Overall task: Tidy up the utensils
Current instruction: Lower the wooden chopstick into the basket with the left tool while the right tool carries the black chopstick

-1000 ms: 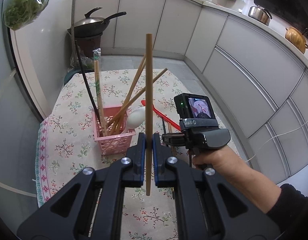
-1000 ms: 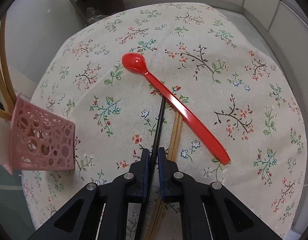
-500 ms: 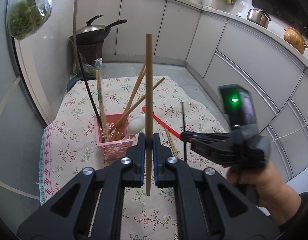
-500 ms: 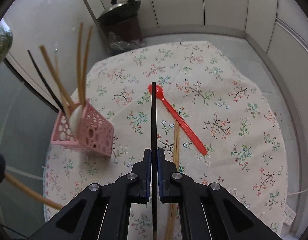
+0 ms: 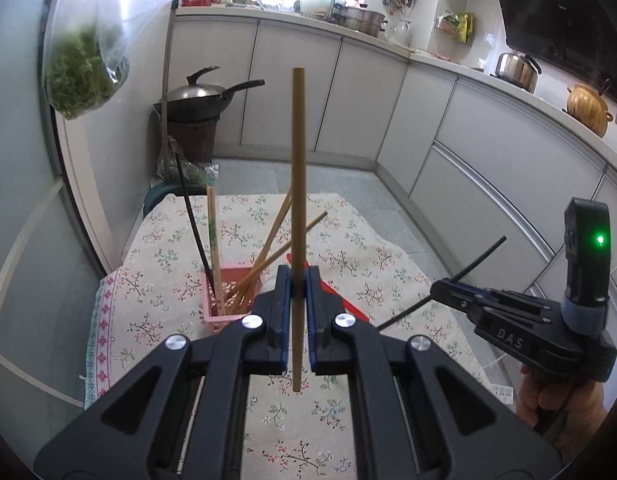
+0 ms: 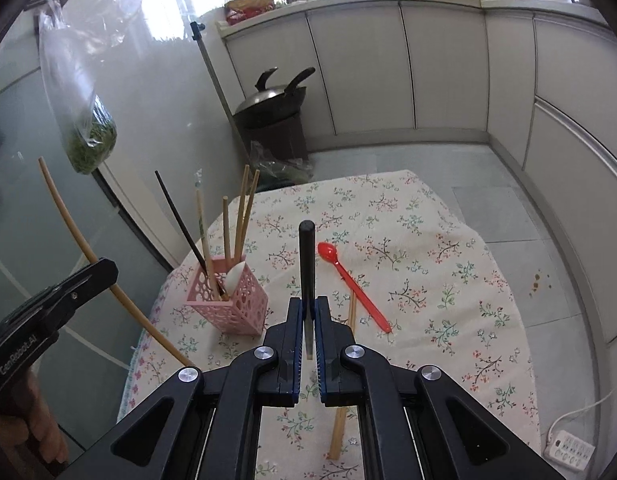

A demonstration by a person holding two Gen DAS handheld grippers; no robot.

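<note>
Left gripper [image 5: 296, 292]: jaws closed on one tan chopstick [image 5: 297, 200], which stands upright between the pads, its long part rising above them and a short end hanging below.

Right gripper [image 6: 308, 320]: jaws closed on one black chopstick [image 6: 307, 264], gripped near its lower end, the rest pointing up and away from the camera. In the left wrist view the same stick [image 5: 482, 256] juts out on both sides of the right gripper [image 5: 440, 290].

Pink basket [image 6: 244, 308]: upright on the tabletop [image 6: 448, 280], near its left edge. Contents as seen from the right wrist view: one black chopstick [image 6: 180, 224], one stick with a green-marked top [image 6: 202, 220], three tan chopsticks [image 6: 240, 220] leaning together, and one white spoon [image 6: 233, 276] with its bowl showing at the rim.

Loose on the flowered cloth: one red spoon [image 6: 354, 290], lying diagonally with its bowl at the far end, well apart from the basket; one tan chopstick [image 6: 344, 376], lying just beside the red spoon's handle and partly hidden by the right gripper.

Both held sticks hang above the tabletop, outside the basket.
</note>
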